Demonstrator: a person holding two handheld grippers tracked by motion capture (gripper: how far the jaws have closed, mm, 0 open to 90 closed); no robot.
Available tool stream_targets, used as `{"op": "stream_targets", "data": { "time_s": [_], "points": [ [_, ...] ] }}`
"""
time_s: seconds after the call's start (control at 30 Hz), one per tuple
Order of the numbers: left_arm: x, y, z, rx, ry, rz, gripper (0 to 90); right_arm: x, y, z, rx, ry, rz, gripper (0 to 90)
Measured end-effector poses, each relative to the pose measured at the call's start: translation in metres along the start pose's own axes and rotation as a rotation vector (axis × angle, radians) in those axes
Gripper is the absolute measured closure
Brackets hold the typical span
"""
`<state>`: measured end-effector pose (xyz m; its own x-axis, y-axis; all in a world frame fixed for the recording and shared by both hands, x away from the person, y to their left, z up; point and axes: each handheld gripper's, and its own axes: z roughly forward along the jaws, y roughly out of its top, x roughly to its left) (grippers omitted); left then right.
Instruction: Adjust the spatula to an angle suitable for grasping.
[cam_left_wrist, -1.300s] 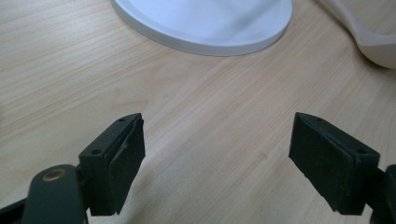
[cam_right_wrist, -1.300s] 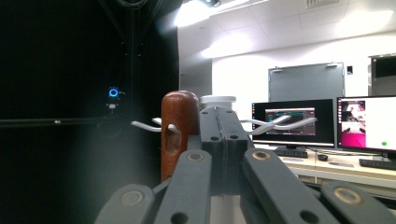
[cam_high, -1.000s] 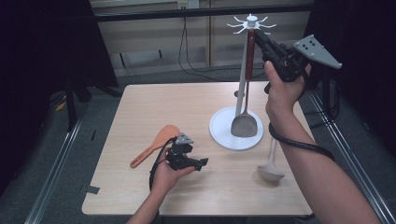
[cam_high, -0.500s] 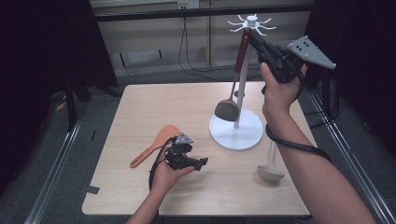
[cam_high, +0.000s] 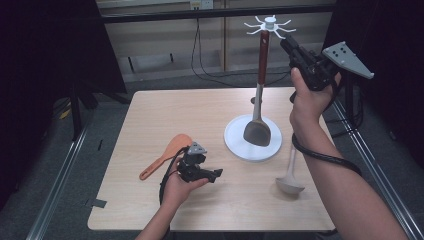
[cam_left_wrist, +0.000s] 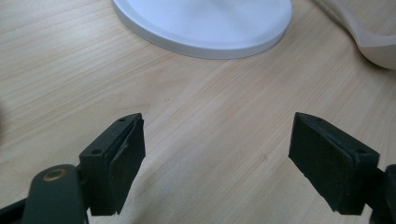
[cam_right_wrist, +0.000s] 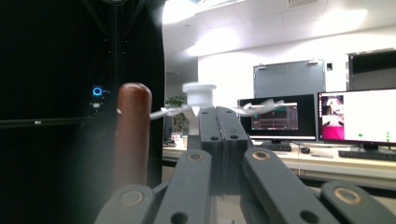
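- the room first: black curtains (cam_high: 45, 60) on both sides, grey floor (cam_high: 60, 170) around the table, and lit monitors (cam_right_wrist: 359, 116) on desks far off in my right gripper view.
- the table (cam_high: 200, 115) is pale wood, bare and level, so nothing there gets in my way.
- the rack (cam_high: 234, 142) stands on its white round foot toward the right side, a ring of thin hooks at its top.
- the spatula (cam_high: 258, 131), the piece i'm working, is upright along the rack's post. its blade is low over the white foot and its brown handle (cam_right_wrist: 133, 135) reaches up by the hooks. i can't tell whether its end sits on a hook.
- the white ladle (cam_high: 291, 184) lies on the table just right of the foot, and the orange spoon (cam_high: 170, 152) lies well to the left.
- my right gripper (cam_high: 283, 42) is up at the hooks, clenched on nothing. the handle stands just beside its closed jaws, not between them.
- my read is i'm settling the spatula on its hook. i'd go gently, watch the handle's end against the hook, and back off level so i don't snag those thin prongs or tip the rack.
- my left gripper (cam_high: 216, 175) rests low on the table by the orange spoon, jaws spread wide and empty, pointed at the white foot.
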<state>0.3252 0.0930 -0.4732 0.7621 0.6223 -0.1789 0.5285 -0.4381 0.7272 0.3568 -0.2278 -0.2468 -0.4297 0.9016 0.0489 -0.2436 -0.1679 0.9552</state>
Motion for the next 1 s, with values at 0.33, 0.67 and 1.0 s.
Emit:
{"op": "stream_targets", "data": {
  "time_s": [0.33,0.67,1.0],
  "points": [
    [-0.001,0.0,0.001,0.004,0.007,0.002,18.5,0.008,0.001,0.003,-0.002,0.032,-0.017,90.0],
    [0.0,0.0,0.0,-0.002,0.0,0.001,18.5,0.017,0.0,0.009,0.001,0.061,-0.007,90.0],
    [0.0,-0.001,0.0,-0.001,0.006,-0.004,18.5,0.013,-0.002,0.005,0.005,0.044,0.021,86.8]
  ]
}}
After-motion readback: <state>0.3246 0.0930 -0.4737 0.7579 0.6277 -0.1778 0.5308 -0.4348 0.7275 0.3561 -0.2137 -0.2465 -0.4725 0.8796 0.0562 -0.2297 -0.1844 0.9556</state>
